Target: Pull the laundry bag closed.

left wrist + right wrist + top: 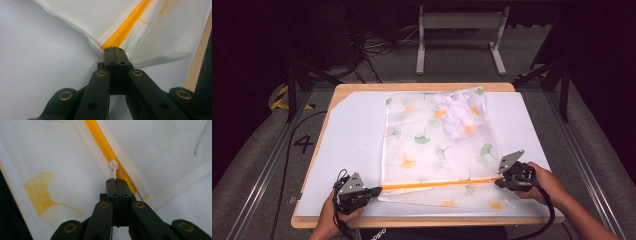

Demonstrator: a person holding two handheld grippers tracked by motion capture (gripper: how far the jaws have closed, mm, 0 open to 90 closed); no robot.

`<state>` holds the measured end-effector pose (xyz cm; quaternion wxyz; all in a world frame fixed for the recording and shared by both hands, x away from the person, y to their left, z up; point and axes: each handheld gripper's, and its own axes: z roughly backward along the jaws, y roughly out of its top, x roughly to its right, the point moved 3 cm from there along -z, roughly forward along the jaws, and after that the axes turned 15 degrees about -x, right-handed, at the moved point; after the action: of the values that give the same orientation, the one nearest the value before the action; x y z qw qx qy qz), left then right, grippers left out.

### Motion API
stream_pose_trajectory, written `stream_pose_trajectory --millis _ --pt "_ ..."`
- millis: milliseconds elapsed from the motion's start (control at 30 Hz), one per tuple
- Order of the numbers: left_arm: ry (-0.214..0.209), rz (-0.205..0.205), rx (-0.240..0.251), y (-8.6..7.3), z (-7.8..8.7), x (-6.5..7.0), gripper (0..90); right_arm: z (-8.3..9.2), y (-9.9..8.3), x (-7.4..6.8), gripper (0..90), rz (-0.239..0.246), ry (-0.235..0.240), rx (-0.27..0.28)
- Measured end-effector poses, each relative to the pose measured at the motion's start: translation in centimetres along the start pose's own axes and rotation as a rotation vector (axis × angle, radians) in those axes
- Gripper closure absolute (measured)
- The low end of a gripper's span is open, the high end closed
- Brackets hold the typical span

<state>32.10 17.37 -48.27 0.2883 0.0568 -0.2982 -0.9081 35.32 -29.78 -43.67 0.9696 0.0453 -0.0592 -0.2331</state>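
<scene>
I find the mesh laundry bag point(437, 145), white with a ginkgo-leaf print, lying flat on the white mat point(352, 145) that covers the wooden desk point(422, 87). A bundled white garment point(457, 117) sits inside it at the far right corner. The orange zipper point(437, 184) runs along the near end of the bag, from one gripper to the other.

My left gripper point(373, 190) has its fingers fully closed on the bag's left corner, right where the zipper tape ends; in the left gripper view point(115, 53) the orange tape emerges directly from between the shut fingers. My right gripper point(501, 183) is also closed, pinching the white pull tab point(113, 171) just below the white slider point(113, 165), which sits at the right end of the zipper.

Judgement: the zipper step is in hand, with the left gripper anchoring the bag and the right gripper set to drive the slider. I cannot tell from these views whether the teeth ahead of the slider are meshed or parted, so the direction of work is uncertain.

The next move calls for a steady pull of the tab along the zipper line, kept low and parallel to the tape, while the left gripper holds tension so the mesh does not bunch.
</scene>
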Motion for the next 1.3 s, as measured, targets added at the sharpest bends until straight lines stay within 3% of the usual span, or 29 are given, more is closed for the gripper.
stream_pose_trajectory --millis 133,533,733,1167,1300 --pt "0.001 0.0 -0.001 0.0 0.0 0.0 90.0 0.0 -1.3 0.4 90.0 -0.038 0.005 0.02" --pt "0.004 -0.005 0.001 0.0 0.0 0.0 90.0 0.2 -2.7 0.5 90.0 -0.1 -0.001 0.061" --pt "0.01 -0.005 0.002 0.0 0.1 0.0 90.0 -0.1 -2.4 0.1 89.9 -0.089 -0.002 0.107" --pt "0.016 -0.007 0.006 -0.1 0.1 0.1 90.0 0.1 -3.8 0.1 90.0 -0.124 0.015 0.164" --pt "0.017 -0.013 0.023 -0.1 0.4 0.1 90.0 0.5 -4.2 0.1 90.0 -0.145 -0.004 0.188"
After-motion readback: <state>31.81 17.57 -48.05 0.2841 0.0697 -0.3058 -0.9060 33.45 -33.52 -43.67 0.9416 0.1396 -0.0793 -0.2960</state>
